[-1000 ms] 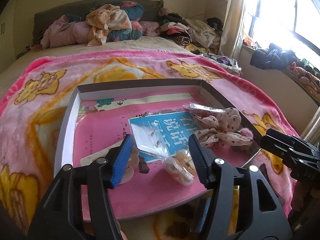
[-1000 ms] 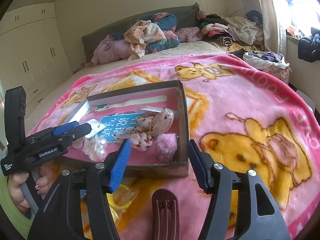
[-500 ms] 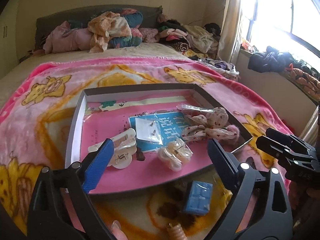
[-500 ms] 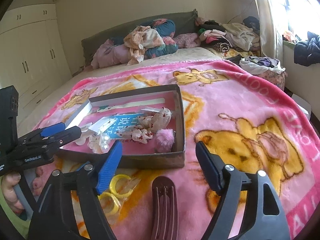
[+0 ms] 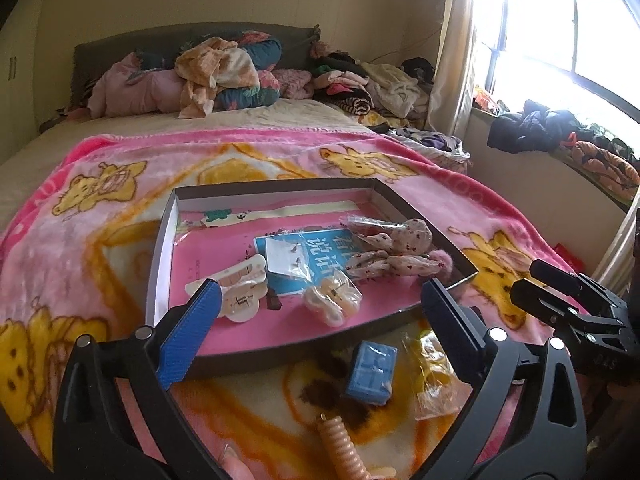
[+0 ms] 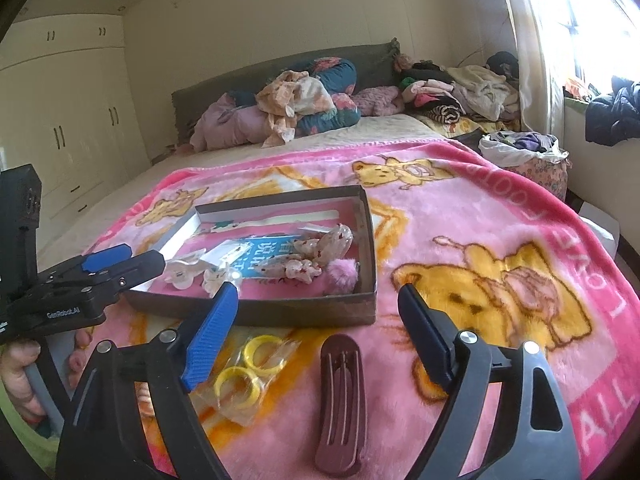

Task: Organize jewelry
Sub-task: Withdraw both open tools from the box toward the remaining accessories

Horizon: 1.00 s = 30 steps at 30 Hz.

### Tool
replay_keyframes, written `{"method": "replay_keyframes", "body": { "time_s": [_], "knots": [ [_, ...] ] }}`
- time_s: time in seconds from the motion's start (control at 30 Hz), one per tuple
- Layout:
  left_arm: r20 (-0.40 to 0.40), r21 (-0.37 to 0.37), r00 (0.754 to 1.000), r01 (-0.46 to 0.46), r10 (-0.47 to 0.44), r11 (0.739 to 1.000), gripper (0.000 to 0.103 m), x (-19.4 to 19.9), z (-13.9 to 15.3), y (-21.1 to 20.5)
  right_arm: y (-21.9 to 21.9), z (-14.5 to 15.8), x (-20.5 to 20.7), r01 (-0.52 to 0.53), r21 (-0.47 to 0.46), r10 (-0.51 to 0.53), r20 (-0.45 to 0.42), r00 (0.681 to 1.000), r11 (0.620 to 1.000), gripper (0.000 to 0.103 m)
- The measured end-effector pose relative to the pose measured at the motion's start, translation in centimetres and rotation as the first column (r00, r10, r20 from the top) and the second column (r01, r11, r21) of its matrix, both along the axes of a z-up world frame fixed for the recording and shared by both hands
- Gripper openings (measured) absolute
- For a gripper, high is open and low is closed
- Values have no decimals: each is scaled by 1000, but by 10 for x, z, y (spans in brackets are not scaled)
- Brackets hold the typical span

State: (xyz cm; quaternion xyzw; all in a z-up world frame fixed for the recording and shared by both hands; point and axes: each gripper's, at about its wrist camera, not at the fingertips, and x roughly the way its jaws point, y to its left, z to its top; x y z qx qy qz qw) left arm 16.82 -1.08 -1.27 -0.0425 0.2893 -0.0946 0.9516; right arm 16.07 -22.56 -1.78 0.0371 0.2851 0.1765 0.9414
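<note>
A shallow grey box (image 5: 160,256) with a pink floor lies on the pink blanket. Inside it are a white hair clip (image 5: 240,284), a bagged pearly clip (image 5: 332,298), a small bag of earrings (image 5: 288,258), a floral fabric bow (image 5: 396,252) and a pink pompom (image 6: 340,276). My left gripper (image 5: 320,286) hovers before the box's near wall, its jaws opening with nothing between them. My right gripper (image 6: 318,290) is also opening and empty, above a brown hair clip (image 6: 342,404) and bagged yellow rings (image 6: 240,372).
On the blanket in front of the box lie a small blue box (image 5: 372,372) and a peach coil hair tie (image 5: 344,448). Piled clothes (image 5: 224,68) sit at the headboard. A window ledge with clothes (image 5: 540,128) runs along the right.
Both grippers have opened wide and drawn back and up from the box. The bagged pearly clip that was between the left jaws now lies in the box.
</note>
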Motion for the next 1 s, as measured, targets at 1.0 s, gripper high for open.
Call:
{"method": "replay_keyframes", "body": {
  "time_s": [1.0],
  "knots": [
    [7, 31, 998, 58, -58, 998, 91, -46, -4, -12, 5, 0, -55, 6, -16, -6, -15, 1000, 1000, 80]
  ]
}}
